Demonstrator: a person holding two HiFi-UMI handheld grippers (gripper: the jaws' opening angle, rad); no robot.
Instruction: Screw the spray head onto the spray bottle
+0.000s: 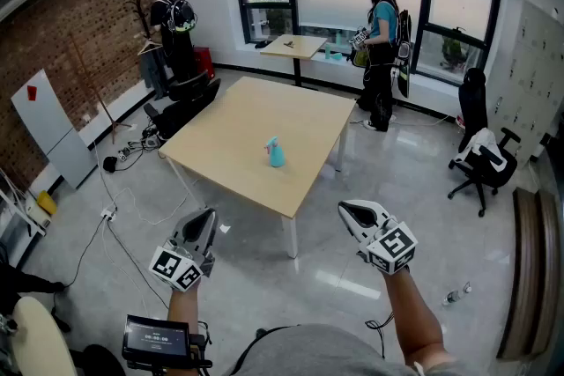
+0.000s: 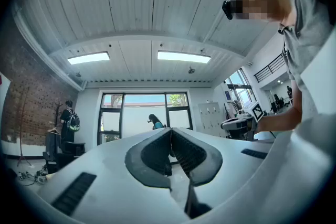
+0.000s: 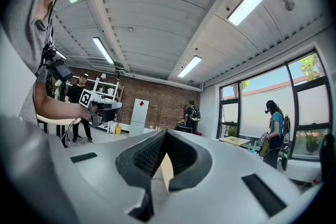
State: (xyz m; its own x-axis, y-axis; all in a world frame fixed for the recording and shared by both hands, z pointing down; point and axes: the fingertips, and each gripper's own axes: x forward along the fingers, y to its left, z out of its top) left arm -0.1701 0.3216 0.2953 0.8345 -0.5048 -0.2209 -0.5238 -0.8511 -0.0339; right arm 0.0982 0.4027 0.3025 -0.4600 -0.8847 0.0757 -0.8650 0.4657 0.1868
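A small turquoise spray bottle (image 1: 276, 152) stands near the middle of a light wooden table (image 1: 238, 114) some way ahead of me in the head view. No separate spray head shows. My left gripper (image 1: 204, 220) hangs over the floor, short of the table's near corner, jaws shut with nothing in them. My right gripper (image 1: 352, 211) is held over the floor to the right of the table, also shut and empty. In the left gripper view the left gripper (image 2: 170, 136) points across the room toward the windows. The right gripper (image 3: 164, 136) faces a brick wall.
A person (image 1: 381, 48) stands by a small table (image 1: 295, 46) at the windows; another person (image 1: 174, 26) stands by the brick wall. A black office chair (image 1: 480, 158) is at the right. Cables (image 1: 123, 156) lie on the floor left of the table.
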